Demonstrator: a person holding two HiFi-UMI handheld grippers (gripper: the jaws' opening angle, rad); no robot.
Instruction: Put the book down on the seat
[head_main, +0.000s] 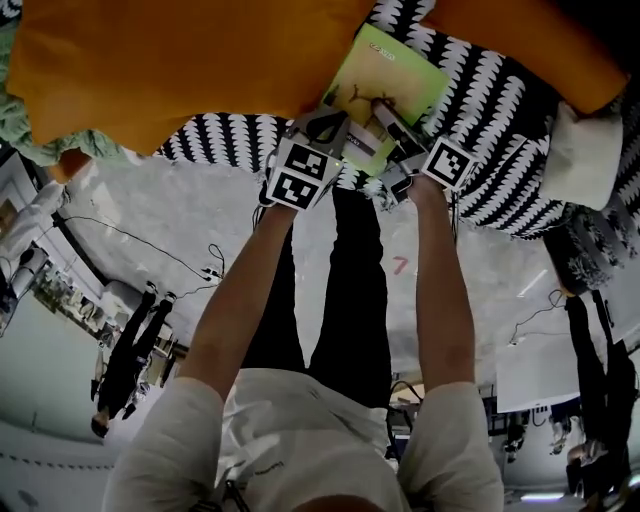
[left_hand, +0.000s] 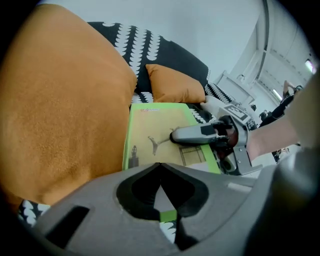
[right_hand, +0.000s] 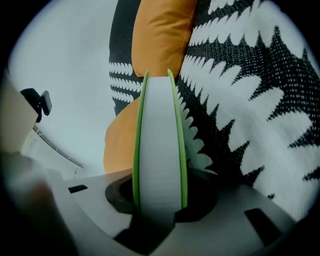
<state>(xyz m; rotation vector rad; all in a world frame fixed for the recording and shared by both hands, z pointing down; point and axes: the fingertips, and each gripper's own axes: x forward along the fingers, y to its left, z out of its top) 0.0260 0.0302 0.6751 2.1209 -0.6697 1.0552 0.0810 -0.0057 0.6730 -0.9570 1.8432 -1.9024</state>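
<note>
The right gripper (right_hand: 159, 202) is clamped on the book (right_hand: 159, 140): the white page block, edged by two green covers, fills the gap between its pads. In the left gripper view one of its grey fingers (left_hand: 192, 135) lies flat on the front cover. The left gripper (left_hand: 160, 202) has the book's near edge pinched in its jaws — a strip of green cover shows in the gap. In the head view the two grippers meet at the near edge of the book (head_main: 390, 75), with the person's bare forearms reaching out to them. The book lies cover-up, low over the black-and-white patterned seat (head_main: 490, 100) — whether it rests on the fabric cannot be told. A large orange cushion (left_hand: 60, 100) sits just beside the book on the person's left, and a smaller orange cushion (left_hand: 175, 85) lies beyond its far end.
</note>
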